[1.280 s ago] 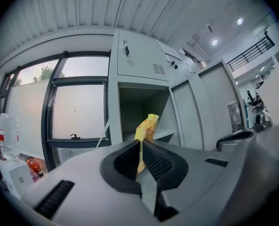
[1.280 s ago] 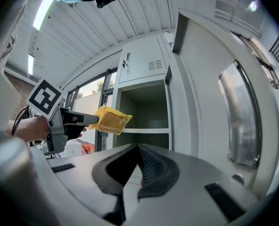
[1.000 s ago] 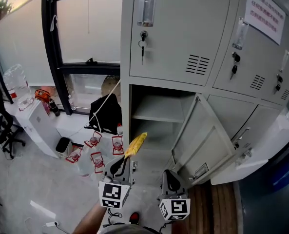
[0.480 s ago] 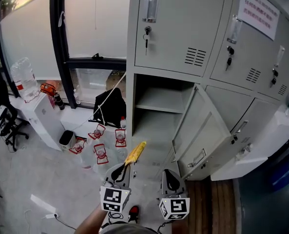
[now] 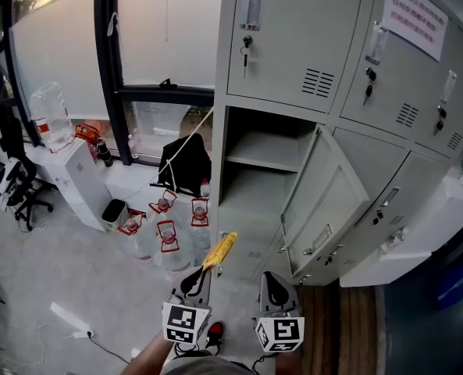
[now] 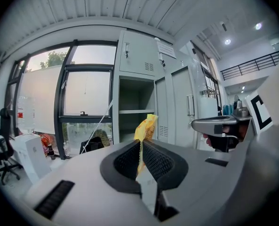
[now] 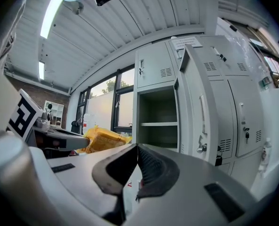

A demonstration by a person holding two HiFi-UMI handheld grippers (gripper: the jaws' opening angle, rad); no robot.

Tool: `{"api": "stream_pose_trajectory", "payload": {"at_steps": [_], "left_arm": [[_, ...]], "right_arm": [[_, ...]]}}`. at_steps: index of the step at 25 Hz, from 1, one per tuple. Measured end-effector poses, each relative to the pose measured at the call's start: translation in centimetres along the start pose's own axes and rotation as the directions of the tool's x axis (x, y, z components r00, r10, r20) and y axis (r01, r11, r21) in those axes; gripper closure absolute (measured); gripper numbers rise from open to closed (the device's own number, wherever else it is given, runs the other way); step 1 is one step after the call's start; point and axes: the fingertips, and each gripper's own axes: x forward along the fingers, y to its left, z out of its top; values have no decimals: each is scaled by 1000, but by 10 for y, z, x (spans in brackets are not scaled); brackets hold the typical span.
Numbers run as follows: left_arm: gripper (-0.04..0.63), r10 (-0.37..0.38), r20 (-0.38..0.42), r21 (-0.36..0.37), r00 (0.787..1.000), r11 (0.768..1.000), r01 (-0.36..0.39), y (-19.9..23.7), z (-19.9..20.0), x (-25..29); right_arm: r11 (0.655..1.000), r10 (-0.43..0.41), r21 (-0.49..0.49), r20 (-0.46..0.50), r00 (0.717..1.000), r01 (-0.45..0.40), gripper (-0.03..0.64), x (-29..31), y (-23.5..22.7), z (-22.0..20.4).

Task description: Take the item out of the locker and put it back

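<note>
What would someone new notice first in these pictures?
A bright yellow packet, pinched in the left gripper, low in the head view's centre. Beyond it one grey locker compartment gapes open, its door swung rightward. Red-labelled water jugs crowd the floor to its left.

Soft daylight comes through the window [image 5: 161, 45] left of the locker [image 5: 262, 170], leaving the room evenly but rather dimly lit, with the locker's open compartment in shade. A ceiling lamp [image 7: 50, 13] glares as a bright strip high above and left of the locker in the right gripper view. All views bow strongly away from the locker toward the edges, black corners ring both gripper views, and the nearest foreground below the locker looks soft.
</note>
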Motion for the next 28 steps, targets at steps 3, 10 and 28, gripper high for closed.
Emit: {"api": "stream_pose_trajectory", "payload": {"at_steps": [3, 10, 28], "left_arm": [[565, -1, 0, 3, 1000, 1000, 1, -2, -1, -4], [565, -7, -1, 26, 1000, 1000, 7, -2, 0, -3], [565, -42, -8, 6, 999, 999, 42, -2, 0, 15]], "right_arm": [[1000, -1, 4, -1, 1000, 1, 598, -2, 1, 1], [1000, 2, 2, 3, 1000, -2, 598, -1, 1, 2], [1000, -24, 7, -7, 1000, 24, 598, 11, -6, 1]]}}
